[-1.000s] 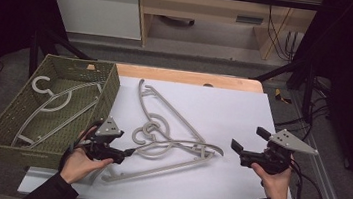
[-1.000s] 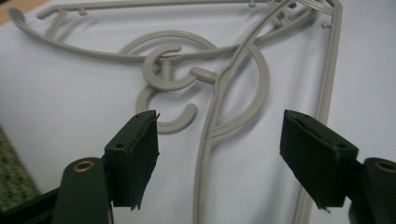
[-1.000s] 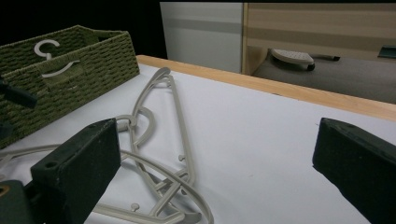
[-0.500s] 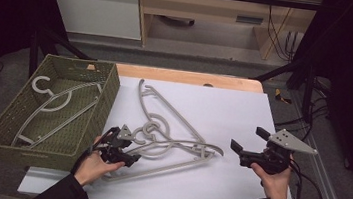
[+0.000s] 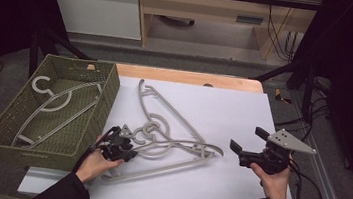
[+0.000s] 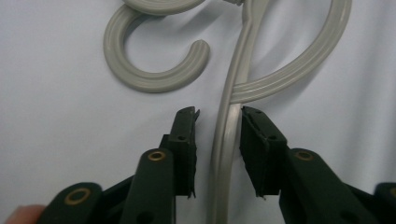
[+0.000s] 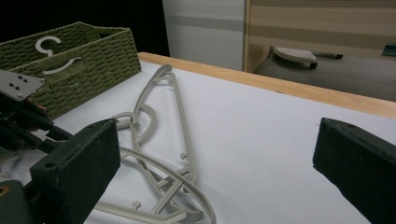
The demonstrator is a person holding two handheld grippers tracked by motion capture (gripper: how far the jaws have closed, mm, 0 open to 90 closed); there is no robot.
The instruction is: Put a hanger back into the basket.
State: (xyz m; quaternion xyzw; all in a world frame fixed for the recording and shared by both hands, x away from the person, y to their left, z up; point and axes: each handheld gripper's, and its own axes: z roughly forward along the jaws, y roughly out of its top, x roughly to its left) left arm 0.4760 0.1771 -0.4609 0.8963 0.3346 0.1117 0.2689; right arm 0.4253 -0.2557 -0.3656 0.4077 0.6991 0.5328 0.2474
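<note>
Two grey plastic hangers lie crossed on the white table top. One hanger reaches toward the back. The other hanger lies nearer the front edge. My left gripper tips down over that nearer hanger's left part. In the left gripper view this gripper is open, its jaws astride a hanger bar, and a curved hook lies just beyond. My right gripper hovers at the table's right, open wide and holding nothing, with both hangers ahead of it.
A green woven basket stands at the left with a third grey hanger inside; it also appears as a basket in the right gripper view. Bare white surface lies between the hangers and my right gripper. A wooden table edge runs along the back.
My left gripper has moved right from beside the basket and tipped down, so its jaws now straddle a hanger bar. The right gripper has stayed still.
</note>
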